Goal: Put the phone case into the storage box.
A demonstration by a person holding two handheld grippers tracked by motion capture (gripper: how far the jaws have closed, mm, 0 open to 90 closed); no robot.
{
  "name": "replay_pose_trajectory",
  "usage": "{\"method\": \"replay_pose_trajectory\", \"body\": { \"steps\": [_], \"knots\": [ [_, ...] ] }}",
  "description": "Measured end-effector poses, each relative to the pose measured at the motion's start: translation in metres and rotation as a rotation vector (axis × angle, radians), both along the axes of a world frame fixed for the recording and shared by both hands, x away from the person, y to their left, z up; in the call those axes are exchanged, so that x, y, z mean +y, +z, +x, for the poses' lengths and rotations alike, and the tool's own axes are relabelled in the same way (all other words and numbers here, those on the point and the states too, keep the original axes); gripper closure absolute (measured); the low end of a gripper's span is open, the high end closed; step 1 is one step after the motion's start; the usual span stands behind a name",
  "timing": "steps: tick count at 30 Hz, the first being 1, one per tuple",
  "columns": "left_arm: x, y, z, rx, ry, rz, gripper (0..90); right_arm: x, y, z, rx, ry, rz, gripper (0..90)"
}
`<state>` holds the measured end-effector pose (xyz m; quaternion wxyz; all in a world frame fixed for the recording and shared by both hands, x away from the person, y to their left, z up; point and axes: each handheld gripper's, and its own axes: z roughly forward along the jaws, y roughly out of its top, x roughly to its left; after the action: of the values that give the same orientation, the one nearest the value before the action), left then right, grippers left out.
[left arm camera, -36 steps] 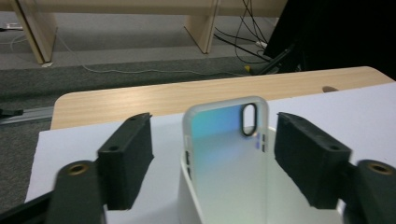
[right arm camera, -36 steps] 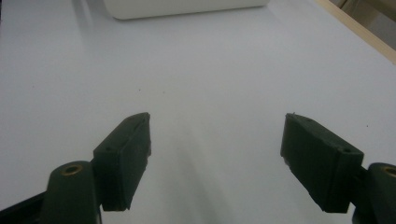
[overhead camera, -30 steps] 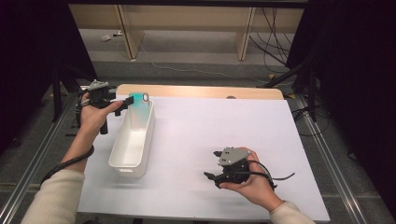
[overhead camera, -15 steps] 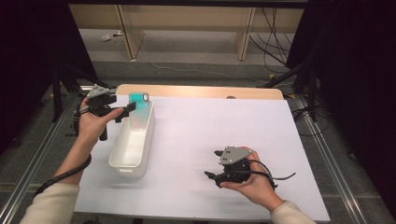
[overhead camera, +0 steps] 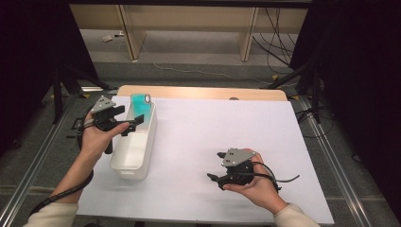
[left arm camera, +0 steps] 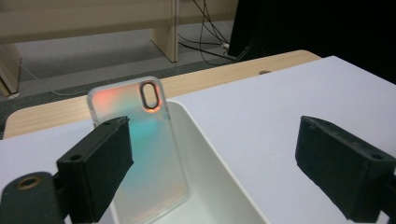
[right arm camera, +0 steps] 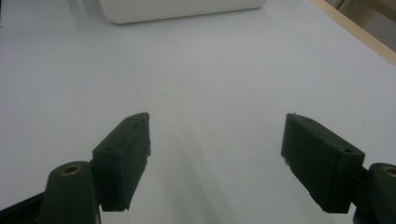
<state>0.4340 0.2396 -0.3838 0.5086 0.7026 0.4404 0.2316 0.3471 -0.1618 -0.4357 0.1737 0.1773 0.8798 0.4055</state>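
Phone case [left arm camera: 140,140]: a clear, iridescent shell with an oval camera cut-out near its top, standing nearly upright at the far end of the white bin [overhead camera: 134,142], its top edge poking above the rim.

How it will handle: by the look of it, light, thin and somewhat springy; the glossy face will likely slip under a flat pinch, and a hard squeeze across the open shell could bow it.

Where to take hold: you would do best at the raised top edge, above the bin's rim and beside the camera cut-out, one jaw on each face, where the frame looks stiffest and the wall leaves you room.

Left gripper [overhead camera: 128,124]: you hold it over the bin, pointed at the case; the jaws stand wide apart with nothing between them, and in the left gripper view the near jaw overlaps the case's lower corner, though I cannot tell whether it touches.

White bin: long and narrow, smooth-walled, at the left of the tabletop [overhead camera: 246,132]; expect it to slide if you drag the case against it.

Right gripper [overhead camera: 216,169]: you rest it low on the bare white tabletop, well apart from the bin, jaws open and empty.
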Motion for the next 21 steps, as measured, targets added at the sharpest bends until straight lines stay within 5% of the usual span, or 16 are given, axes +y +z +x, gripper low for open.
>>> {"method": "replay_pose_trajectory", "body": {
  "steps": [21],
  "knots": [
    [-0.045, -0.009, -0.039, -0.012, -0.158, 0.005, 10.3, -0.001, 0.001, 0.0, -0.008, -0.004, 0.006, 25.2]
  ]
}}
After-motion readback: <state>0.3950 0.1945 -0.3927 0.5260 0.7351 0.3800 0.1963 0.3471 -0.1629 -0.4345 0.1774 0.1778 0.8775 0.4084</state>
